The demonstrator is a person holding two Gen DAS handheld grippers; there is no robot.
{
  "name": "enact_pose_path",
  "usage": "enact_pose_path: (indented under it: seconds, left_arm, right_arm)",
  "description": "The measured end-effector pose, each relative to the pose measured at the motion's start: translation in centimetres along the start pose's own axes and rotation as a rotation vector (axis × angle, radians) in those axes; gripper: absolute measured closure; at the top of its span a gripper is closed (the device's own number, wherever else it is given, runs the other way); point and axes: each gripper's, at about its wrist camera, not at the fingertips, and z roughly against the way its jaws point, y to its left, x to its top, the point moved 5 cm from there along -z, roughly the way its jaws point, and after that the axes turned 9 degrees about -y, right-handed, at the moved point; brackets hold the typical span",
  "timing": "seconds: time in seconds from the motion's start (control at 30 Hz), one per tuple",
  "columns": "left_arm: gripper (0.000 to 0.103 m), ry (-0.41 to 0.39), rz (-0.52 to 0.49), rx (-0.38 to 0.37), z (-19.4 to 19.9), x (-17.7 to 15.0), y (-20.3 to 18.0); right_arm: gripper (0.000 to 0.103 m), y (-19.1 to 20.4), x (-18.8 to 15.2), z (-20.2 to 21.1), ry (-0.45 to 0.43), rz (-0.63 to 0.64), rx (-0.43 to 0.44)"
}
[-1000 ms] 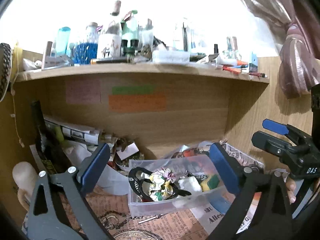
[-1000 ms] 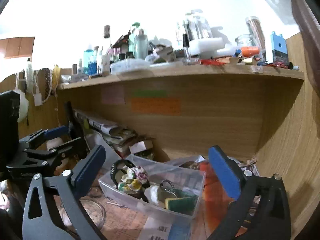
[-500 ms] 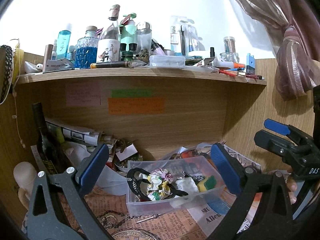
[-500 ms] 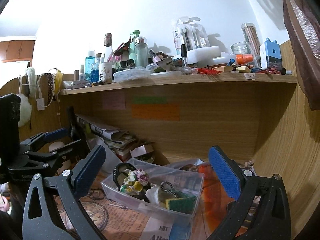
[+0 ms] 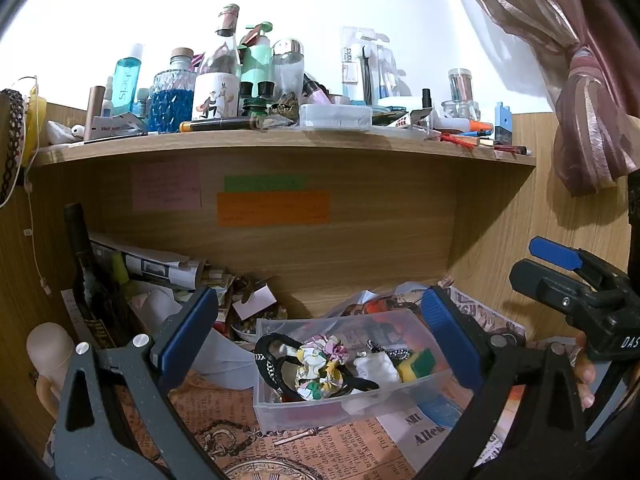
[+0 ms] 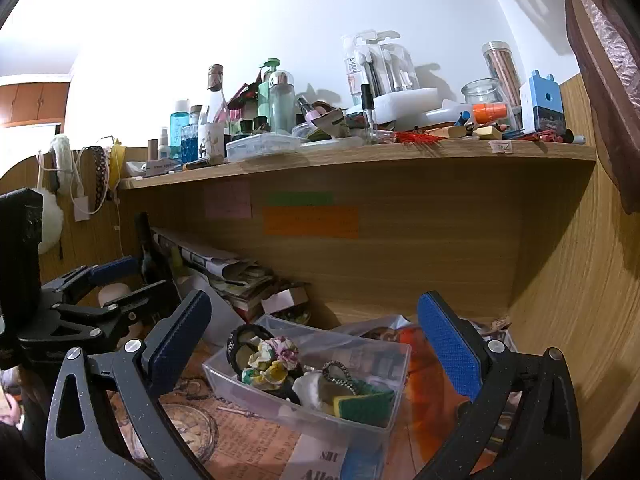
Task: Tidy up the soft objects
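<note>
A clear plastic bin (image 5: 320, 410) (image 6: 280, 398) stands on the desk under the shelf. In it lie a floral scrunchie (image 5: 320, 366) (image 6: 272, 360), a black headband (image 5: 272, 364) (image 6: 240, 340), a white soft piece (image 5: 376, 366) (image 6: 310, 390) and a yellow-green sponge (image 5: 416, 364) (image 6: 362, 402). My left gripper (image 5: 320, 336) is open and empty, held in front of the bin. My right gripper (image 6: 316, 340) is open and empty, also held back from the bin. The right gripper shows at the right of the left wrist view (image 5: 580, 292); the left gripper shows at the left of the right wrist view (image 6: 92, 296).
A wooden shelf (image 5: 280, 140) above holds several bottles and jars. Newspapers and a dark bottle (image 5: 86, 280) lean at back left. Printed paper (image 5: 304, 452) covers the desk. A curtain (image 5: 580, 100) hangs at right. Orange plastic (image 6: 428, 384) lies right of the bin.
Both grippers have drawn back and tilted up slightly; the bin sits a little lower in both views. Both stay open and empty.
</note>
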Motion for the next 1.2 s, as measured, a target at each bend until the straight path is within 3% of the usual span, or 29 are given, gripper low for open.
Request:
enact_pose_path:
  seconds: [1.2]
  left_arm:
    - [0.000, 0.026, 0.002, -0.029, -0.25, -0.54, -0.73]
  right_arm:
    - [0.000, -0.19, -0.11, -0.16, 0.003, 0.004, 0.002]
